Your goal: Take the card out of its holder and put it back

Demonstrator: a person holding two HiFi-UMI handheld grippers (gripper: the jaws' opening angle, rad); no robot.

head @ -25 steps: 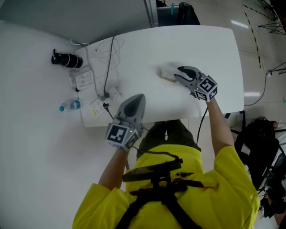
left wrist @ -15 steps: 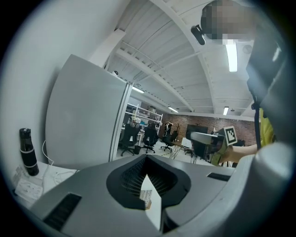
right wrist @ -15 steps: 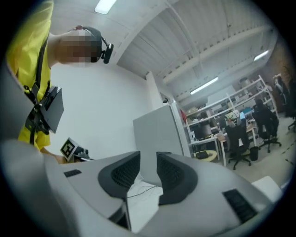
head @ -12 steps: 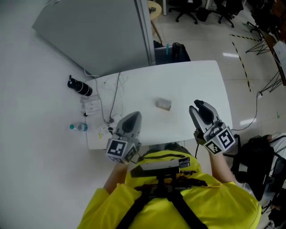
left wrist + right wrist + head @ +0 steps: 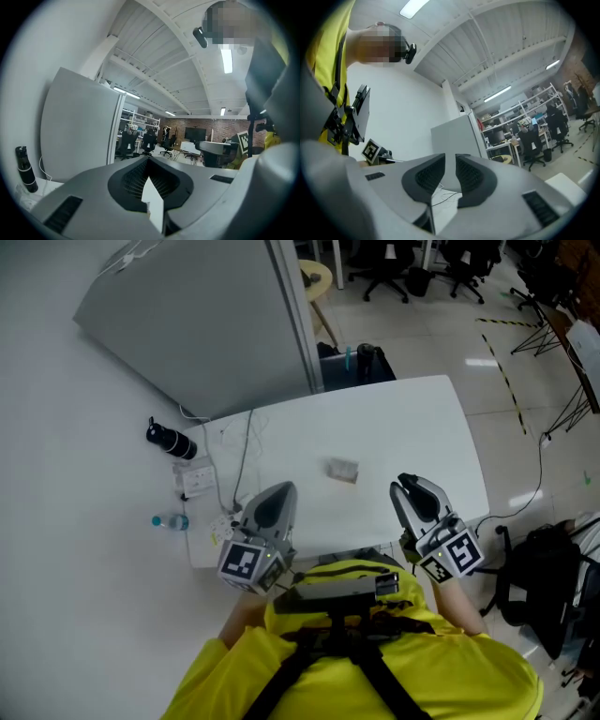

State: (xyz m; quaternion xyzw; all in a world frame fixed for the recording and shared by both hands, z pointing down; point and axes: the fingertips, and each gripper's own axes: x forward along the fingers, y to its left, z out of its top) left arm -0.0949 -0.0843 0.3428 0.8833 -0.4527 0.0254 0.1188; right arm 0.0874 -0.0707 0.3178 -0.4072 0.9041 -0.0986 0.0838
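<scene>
The card holder (image 5: 343, 470), a small pale grey block, lies alone in the middle of the white table (image 5: 412, 418); I cannot tell the card apart from it. My right gripper (image 5: 407, 486) hovers at the table's near edge, to the right of the holder and well short of it. Its jaws are closing, a narrow gap still shows between them in the right gripper view (image 5: 450, 157), and nothing is in that gap. My left gripper (image 5: 281, 489) hangs at the near left edge with its jaws together (image 5: 149, 161) and holds nothing.
A black flask (image 5: 171, 440), a power strip (image 5: 196, 479), loose cables (image 5: 246, 442) and a water bottle (image 5: 171, 520) crowd the table's left end. A grey partition (image 5: 206, 324) stands behind it. A black bag (image 5: 548, 592) sits on the floor at the right.
My right gripper has pulled back from the card holder to the table's near edge and its jaws have narrowed. The head view has risen and now takes in the whole table.
</scene>
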